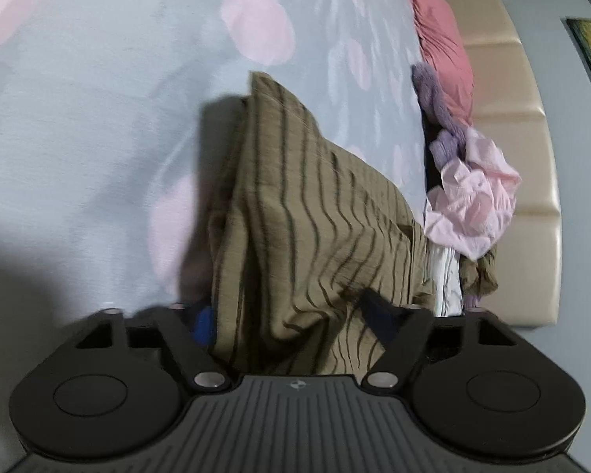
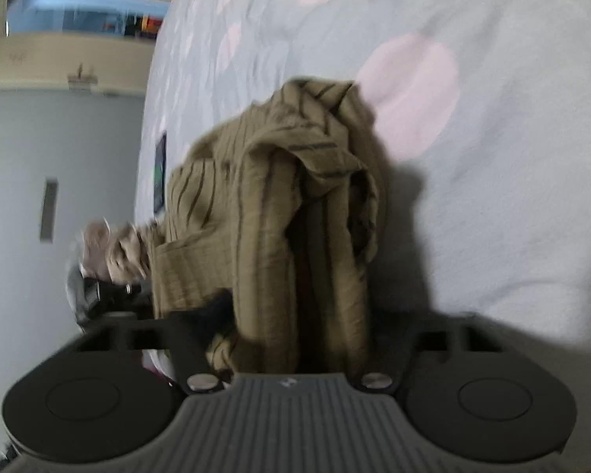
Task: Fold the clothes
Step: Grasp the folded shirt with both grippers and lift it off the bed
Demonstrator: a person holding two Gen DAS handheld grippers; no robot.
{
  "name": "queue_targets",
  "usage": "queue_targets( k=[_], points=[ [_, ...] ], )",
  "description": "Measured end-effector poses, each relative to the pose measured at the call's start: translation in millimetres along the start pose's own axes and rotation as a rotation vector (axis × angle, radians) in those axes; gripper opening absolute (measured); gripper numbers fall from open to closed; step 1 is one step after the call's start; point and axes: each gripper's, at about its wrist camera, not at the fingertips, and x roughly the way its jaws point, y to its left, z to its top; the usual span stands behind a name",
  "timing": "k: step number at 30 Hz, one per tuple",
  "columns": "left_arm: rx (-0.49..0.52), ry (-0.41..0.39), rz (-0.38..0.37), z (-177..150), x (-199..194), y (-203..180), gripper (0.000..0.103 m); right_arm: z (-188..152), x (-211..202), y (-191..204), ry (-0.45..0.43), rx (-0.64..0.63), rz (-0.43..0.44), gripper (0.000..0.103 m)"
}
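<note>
Between both pairs of fingers: olive striped garment (image 1: pixel 315 216), bunched and lifted over the bed.
Garment place: it fills the middle of each wrist view, from 12 o'clock down to 6 o'clock, casting a shadow on the sheet.
Left gripper (image 1: pixel 291 315): fingers closed in on the olive cloth, which drapes over them; a blue pad shows at 7 o'clock.
Right gripper (image 2: pixel 295 327): fingers drawn in with the cloth pinched and hanging between them; view blurred.
Bed sheet (image 1: pixel 98 118): pale blue with pink spots, beneath the garment.
Clothes pile (image 1: pixel 472 181): pink and purple pieces at 3 o'clock in the left view, touching the garment's edge.
Pillow (image 1: pixel 441 31): pink, at 1 o'clock.
Headboard (image 1: pixel 524 126): beige, padded, beyond the pile.
</note>
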Motion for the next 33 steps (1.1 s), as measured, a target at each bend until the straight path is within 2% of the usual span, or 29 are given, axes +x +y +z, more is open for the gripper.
queue_targets(
  k=[2,6,14,22,28,33],
  points=[
    [0.019,0.012,0.012,-1.1,1.4,-2.3,0.021,2.0,1.5,4.5,0.006,-0.026,-0.018,0.025],
    [0.039,0.013,-0.008,-1.8,-2.9,-6.4,0.013,3.0,-3.2,10.1,0.003,-0.058,0.001,0.019],
    [0.140,-0.056,-0.075,-5.4,-30.4,-50.5,0.012,8.7,-27.4,41.2,-0.051,-0.149,0.033,0.017],
    [0.234,-0.126,-0.081,-17.0,-61.6,-85.8,0.011,7.3,-54.4,83.4,-0.125,-0.234,0.054,0.017],
    [0.294,-0.237,-0.112,-23.6,-118.6,-110.4,0.011,16.4,-55.9,143.0,-0.177,-0.320,0.113,0.017],
    [0.278,-0.342,-0.105,-26.0,-183.9,-115.1,0.012,23.8,-40.5,206.4,-0.187,-0.394,0.169,0.017]
  ],
)
